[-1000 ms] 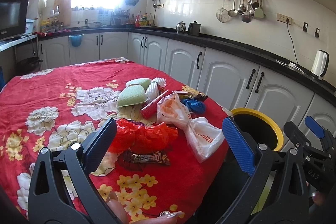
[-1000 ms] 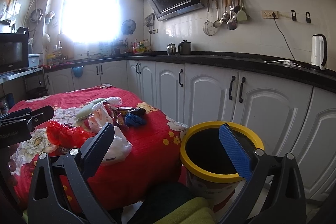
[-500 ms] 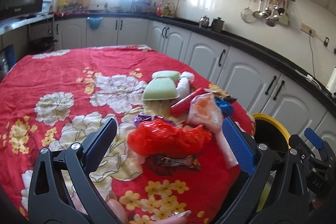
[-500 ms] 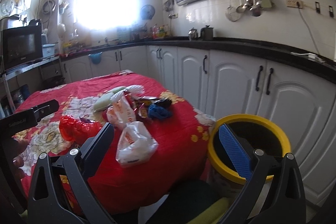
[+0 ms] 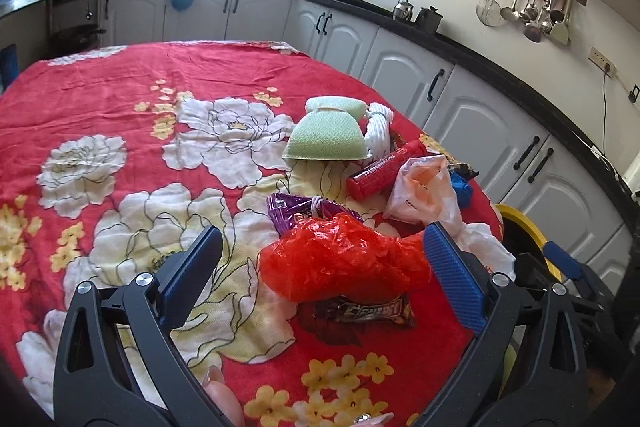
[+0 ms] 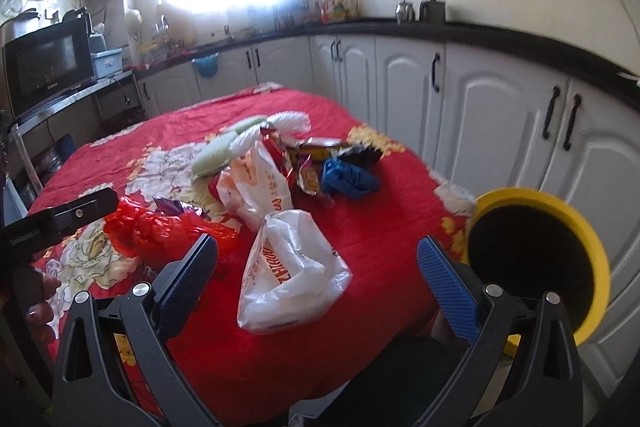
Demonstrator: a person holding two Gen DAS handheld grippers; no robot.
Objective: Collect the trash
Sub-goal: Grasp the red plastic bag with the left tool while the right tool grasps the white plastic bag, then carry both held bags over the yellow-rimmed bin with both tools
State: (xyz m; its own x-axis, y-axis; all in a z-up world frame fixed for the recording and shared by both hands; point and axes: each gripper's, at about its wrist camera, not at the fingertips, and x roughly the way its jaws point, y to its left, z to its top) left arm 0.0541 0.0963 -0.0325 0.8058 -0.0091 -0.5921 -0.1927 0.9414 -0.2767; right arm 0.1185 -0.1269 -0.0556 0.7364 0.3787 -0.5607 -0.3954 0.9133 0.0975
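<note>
Trash lies in a heap on the red floral tablecloth [image 5: 120,115]. A crumpled red plastic bag [image 5: 344,263] sits between the wide-apart fingers of my open left gripper [image 5: 324,275], over a dark snack wrapper [image 5: 360,311]. Behind it lie a purple wrapper [image 5: 292,211], a red tube [image 5: 384,171], a white-orange bag [image 5: 424,191] and pale green foam cups [image 5: 328,139]. My right gripper [image 6: 320,275] is open above a white plastic bag [image 6: 292,271] near the table edge. A blue crumpled bag [image 6: 348,179] and foil wrappers [image 6: 312,167] lie further back. The yellow-rimmed bin [image 6: 540,255] stands right of the table.
White kitchen cabinets [image 6: 500,131] under a black counter run close along the table's right side. A microwave [image 6: 48,63] stands at the far left. The left half of the tablecloth [image 5: 80,155] holds no objects. A hand [image 6: 40,307] holds the left gripper.
Both grippers moved forward and tilted down toward the table. The red bag now sits between the left fingers, and the white bag lies under the right gripper; the bin slid to the right.
</note>
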